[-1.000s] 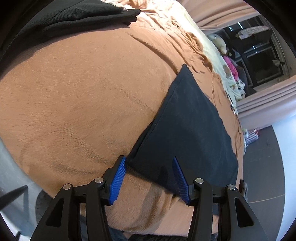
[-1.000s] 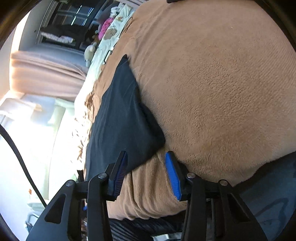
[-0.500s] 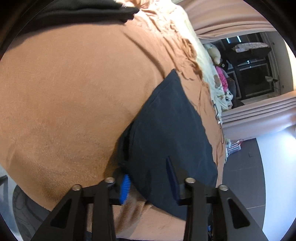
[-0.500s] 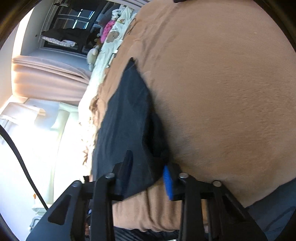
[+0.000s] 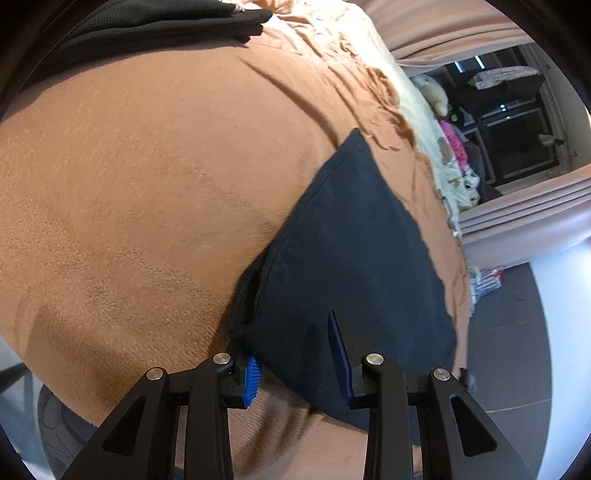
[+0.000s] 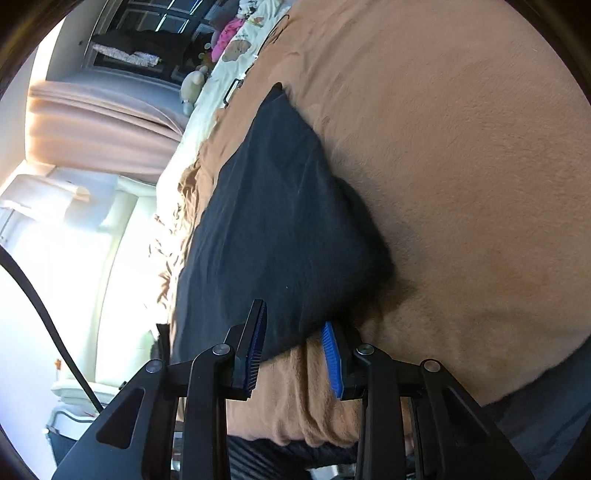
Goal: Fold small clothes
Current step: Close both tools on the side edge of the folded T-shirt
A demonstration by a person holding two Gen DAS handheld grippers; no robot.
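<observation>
Both grippers closer than a second ago: left gripper (image 5: 295,354) and right gripper (image 6: 295,336), jaws parted, straddle the folded navy cloth's (image 5: 351,258) corners on the tan fleece blanket (image 5: 147,184); grip unclear, no writing legible.

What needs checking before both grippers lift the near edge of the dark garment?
1. Left gripper straddles a near corner of the dark garment: ok.
2. Right gripper straddles the other near corner of the garment: ok.
3. Jaws shut on the cloth: not ok, both stand open.
4. Only garment between the pads, no brown blanket: cannot tell.
5. Garment lies flat: ok, apart from layers gaping at the left corner.
6. Black clothing pile apart from the garment: ok.
</observation>
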